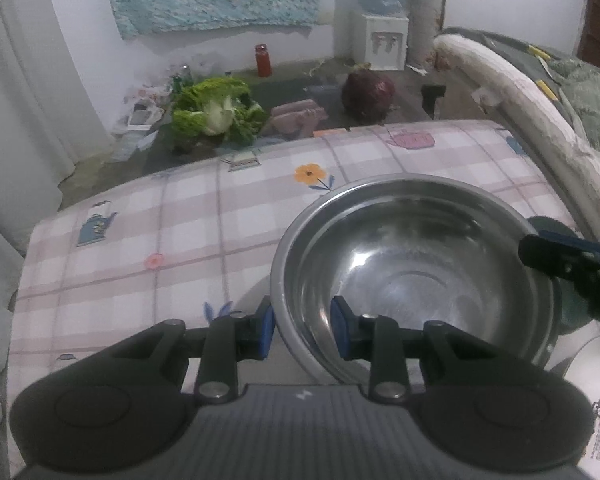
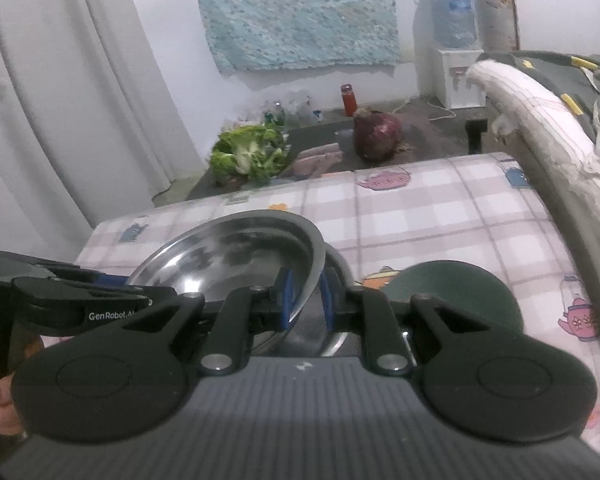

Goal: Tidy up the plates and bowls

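I clench the steel bowl (image 1: 412, 276) by its rim from both sides, left gripper (image 1: 303, 328) and right gripper (image 2: 305, 298), above the table (image 1: 140, 248), the green bowl (image 2: 452, 296) probably just right.

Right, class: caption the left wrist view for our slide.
Left gripper clamps the steel bowl's near rim above the checked tablecloth.

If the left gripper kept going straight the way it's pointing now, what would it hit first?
The left gripper is already clamped on the near rim of the steel bowl, so pushing on would drive into the bowl's wall. Beyond it lies the checked tablecloth; depth there is unclear.
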### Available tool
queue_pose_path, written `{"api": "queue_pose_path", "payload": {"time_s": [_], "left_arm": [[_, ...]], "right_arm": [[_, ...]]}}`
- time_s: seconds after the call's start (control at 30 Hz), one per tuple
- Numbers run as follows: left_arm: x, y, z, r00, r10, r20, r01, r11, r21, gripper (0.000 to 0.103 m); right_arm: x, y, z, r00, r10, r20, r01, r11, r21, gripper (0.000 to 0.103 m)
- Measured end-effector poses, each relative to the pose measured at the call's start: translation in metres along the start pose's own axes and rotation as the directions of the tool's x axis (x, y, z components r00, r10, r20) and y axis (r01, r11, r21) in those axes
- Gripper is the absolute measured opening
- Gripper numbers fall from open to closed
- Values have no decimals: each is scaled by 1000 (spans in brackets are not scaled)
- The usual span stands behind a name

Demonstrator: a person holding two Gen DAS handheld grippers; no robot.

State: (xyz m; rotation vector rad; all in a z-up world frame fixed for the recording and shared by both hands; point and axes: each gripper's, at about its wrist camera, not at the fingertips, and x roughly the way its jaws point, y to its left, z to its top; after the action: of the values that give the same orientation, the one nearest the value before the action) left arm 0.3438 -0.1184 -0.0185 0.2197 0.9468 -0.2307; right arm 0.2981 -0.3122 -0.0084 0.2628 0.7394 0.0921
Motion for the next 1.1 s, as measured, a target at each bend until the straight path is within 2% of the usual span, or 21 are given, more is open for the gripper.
{"api": "queue_pose_path", "payload": {"time_s": [0.4, 0.47, 0.57, 0.7, 0.8, 0.87, 0.9, 1.1], "left_arm": [[28, -11, -2, 999, 22, -33, -20, 999, 40, 32], [28, -11, -1, 999, 29, -25, -27, 998, 50, 35], [23, -8, -1, 1000, 22, -4, -21, 998, 57, 40], [22, -4, 1, 998, 53, 31, -55, 996, 66, 45], [31, -1, 2, 998, 64, 11, -64, 996, 57, 44], [37, 0, 0, 998, 68, -1, -68, 996, 57, 41], [39, 0, -1, 997, 76, -3, -76, 995, 60, 36], [42, 10, -6, 996, 87, -16, -86, 995, 45, 31]], "right_arm": [[38, -15, -10, 998, -18, -61, 16, 999, -38, 16], [41, -14, -11, 998, -21, -61, 17, 998, -56, 16], [43, -12, -8, 998, -30, -64, 25, 996, -84, 22], [46, -14, 1, 998, -38, -45, 34, 995, -94, 24], [58, -15, 10, 998, -26, -63, 20, 996, -90, 24], [71, -16, 14, 996, -33, -87, 24, 995, -92, 24], [77, -15, 15, 995, -29, -97, 20, 995, -94, 24], [90, 0, 15, 991, -6, -137, -12, 991, -134, 25]]}}
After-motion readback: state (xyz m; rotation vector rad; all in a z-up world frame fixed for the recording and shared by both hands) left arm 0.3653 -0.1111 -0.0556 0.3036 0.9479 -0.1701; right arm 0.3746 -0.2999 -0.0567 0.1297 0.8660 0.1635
